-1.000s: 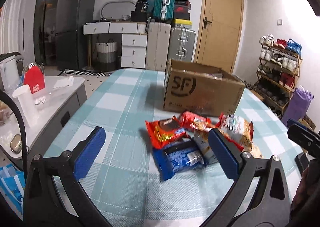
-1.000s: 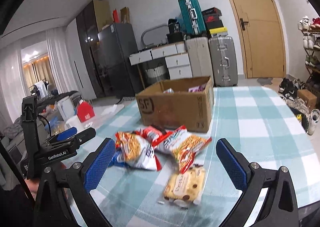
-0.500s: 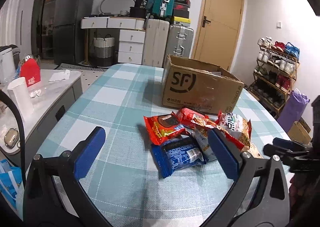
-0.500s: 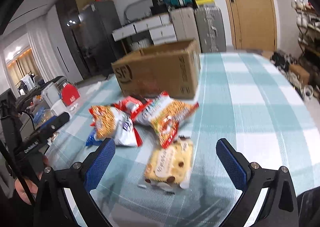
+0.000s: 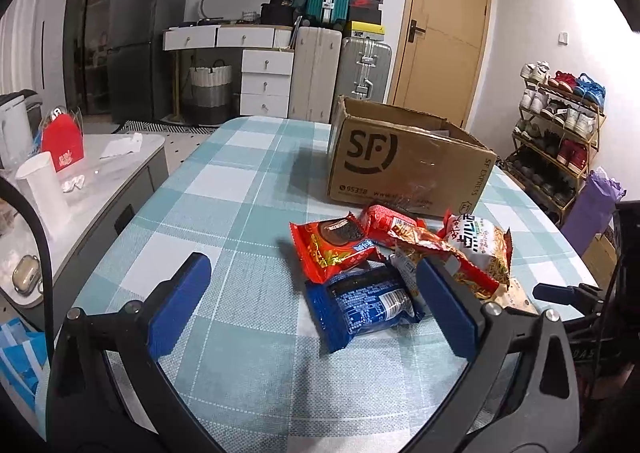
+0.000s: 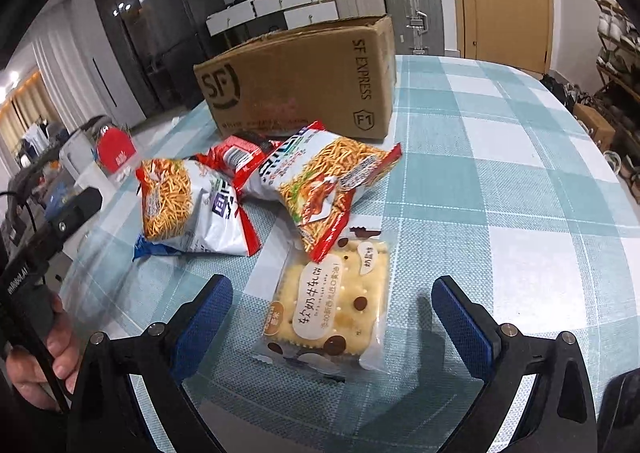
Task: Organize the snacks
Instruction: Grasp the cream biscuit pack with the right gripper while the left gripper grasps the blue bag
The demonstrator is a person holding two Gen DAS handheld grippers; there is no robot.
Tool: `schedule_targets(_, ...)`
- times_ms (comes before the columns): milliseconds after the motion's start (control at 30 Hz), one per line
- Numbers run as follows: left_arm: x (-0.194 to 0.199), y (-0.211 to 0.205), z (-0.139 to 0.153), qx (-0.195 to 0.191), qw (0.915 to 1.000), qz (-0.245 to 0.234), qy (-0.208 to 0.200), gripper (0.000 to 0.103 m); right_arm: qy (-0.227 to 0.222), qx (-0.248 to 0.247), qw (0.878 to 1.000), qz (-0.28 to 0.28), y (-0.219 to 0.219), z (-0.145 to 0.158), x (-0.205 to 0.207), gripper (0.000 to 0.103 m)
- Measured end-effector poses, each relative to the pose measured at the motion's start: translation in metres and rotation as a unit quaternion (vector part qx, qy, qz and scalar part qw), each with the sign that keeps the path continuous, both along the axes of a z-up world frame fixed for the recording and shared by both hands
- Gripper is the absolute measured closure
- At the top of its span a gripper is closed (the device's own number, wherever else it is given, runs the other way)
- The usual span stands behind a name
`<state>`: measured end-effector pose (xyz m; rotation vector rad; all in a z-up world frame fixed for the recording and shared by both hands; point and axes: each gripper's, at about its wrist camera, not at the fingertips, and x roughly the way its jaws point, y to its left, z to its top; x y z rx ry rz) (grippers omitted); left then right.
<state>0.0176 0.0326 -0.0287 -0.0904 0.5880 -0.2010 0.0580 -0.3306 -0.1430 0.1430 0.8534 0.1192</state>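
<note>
Right gripper (image 6: 332,317) spread wide, blue pads either side of cracker packet (image 6: 332,301), not touching it, nothing held. Left gripper (image 5: 314,301) equally wide, empty, blue cookie pack (image 5: 360,305) lying between its pads. Snack pile (noodle bags (image 6: 320,177), red pack (image 5: 332,245)) sits on checked tablecloth (image 6: 520,173) just before cardboard box (image 6: 304,81).

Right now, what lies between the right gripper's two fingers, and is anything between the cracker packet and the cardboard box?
In the right wrist view, the cracker packet lies between the open right gripper. A noodle snack bag lies between it and the cardboard box.
</note>
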Motion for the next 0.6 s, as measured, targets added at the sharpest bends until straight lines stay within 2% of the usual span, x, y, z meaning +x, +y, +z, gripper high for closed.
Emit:
schedule_targets(100, 0.002, 0.001, -0.002, 0.000, 1.0000, 0.004, 0.005, 0.001, 0.017, -0.004, 1.000, 0.001, 0.002, -0.004, 0.005, 0.010)
schedule_targets(167, 0.004, 0.002, -0.004, 0.003, 0.9999, 0.010, 0.011, 0.001, 0.013, -0.006, 1.000, 0.001, 0.003, -0.003, 0.004, 0.016)
schedule_targets(367, 0.011, 0.004, -0.010, 0.006, 0.9993, 0.026, 0.028, 0.001, 0.018, -0.037, 0.999, 0.009, 0.013, -0.005, 0.007, 0.019)
schedule_targets(500, 0.014, 0.007, -0.013, 0.003, 0.9991, 0.027, 0.033, 0.001, 0.018, -0.050, 0.998, 0.017, 0.018, -0.005, 0.008, 0.028)
schedule_targets(567, 0.015, 0.007, -0.013, 0.002, 0.9990, 0.031, 0.033, 0.001, 0.015, -0.060, 0.998, 0.023, 0.024, -0.005, 0.006, 0.043)
schedule_targets(600, 0.015, 0.008, -0.014, 0.002, 0.9990, 0.032, 0.032, 0.001, 0.014, -0.063, 0.998, 0.026, 0.025, -0.005, 0.006, 0.044)
